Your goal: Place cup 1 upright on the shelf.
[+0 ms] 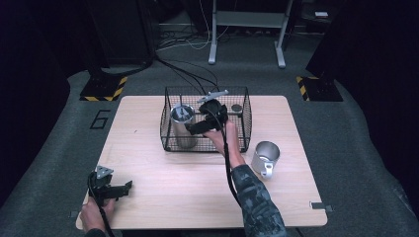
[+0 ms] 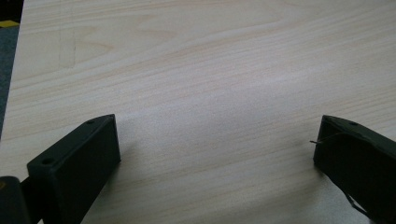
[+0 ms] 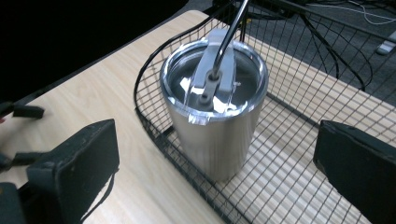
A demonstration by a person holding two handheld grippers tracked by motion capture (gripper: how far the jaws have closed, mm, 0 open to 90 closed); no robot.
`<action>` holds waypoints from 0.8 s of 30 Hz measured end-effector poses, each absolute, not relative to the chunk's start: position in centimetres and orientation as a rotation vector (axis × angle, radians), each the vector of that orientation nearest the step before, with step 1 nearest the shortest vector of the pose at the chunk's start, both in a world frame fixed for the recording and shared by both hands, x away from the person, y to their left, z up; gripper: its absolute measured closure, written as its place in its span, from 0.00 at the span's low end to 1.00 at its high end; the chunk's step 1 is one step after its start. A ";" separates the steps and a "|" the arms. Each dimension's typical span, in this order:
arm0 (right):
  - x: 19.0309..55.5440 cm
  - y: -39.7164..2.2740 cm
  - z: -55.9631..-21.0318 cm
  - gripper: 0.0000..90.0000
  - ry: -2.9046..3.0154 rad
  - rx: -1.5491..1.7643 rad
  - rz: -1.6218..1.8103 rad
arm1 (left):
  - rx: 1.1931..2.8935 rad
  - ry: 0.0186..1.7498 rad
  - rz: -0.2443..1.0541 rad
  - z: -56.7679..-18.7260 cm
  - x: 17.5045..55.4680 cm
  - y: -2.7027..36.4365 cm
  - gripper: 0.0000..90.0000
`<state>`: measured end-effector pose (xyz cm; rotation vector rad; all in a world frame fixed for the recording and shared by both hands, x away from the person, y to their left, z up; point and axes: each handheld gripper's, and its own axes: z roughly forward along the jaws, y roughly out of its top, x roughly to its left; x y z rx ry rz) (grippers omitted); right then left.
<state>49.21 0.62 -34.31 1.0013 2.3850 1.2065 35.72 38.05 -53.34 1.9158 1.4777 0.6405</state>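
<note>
A steel tumbler point(image 3: 215, 116) with lid and straw stands upright inside a black wire basket point(image 1: 244, 123). The right gripper point(image 3: 215, 163) hovers open-jawed beside it. The left gripper point(image 1: 111, 187) rests open. Floor marking reads "6" point(image 1: 101, 119).

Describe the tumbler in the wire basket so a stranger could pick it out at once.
Start at the black wire basket at the far middle of the wooden table. The steel tumbler stands upright in its left end, before the open right claw. Unlike the open, handled metal mug outside the basket, it has a clear lid and a straw.
</note>
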 end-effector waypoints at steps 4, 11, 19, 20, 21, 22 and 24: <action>47.2 -0.9 -34.9 0.00 2.393 1.000 1.203 | 1.917 1.477 0.640 -53.3 35.7 38.1 0.00; 44.7 -2.7 -36.1 0.00 2.399 0.990 1.193 | 1.917 1.477 0.640 -53.3 35.7 38.0 0.00; 42.2 -4.9 -37.9 0.01 2.386 1.022 1.179 | 1.916 1.478 0.640 -53.3 35.7 38.0 0.00; 42.0 -5.1 -38.1 0.01 2.382 1.030 1.181 | 1.917 1.477 0.640 -53.3 35.7 38.0 0.00; 41.8 -5.4 -38.3 0.01 2.379 1.029 1.178 | 1.918 1.477 0.640 -53.3 35.7 38.0 0.00; 41.4 -5.8 -38.6 0.01 2.375 1.042 1.183 | 1.916 1.478 0.640 -53.3 35.7 38.0 0.00; 40.9 -6.3 -39.0 0.01 2.372 1.055 1.181 | 1.917 1.477 0.640 -53.3 35.7 38.0 0.00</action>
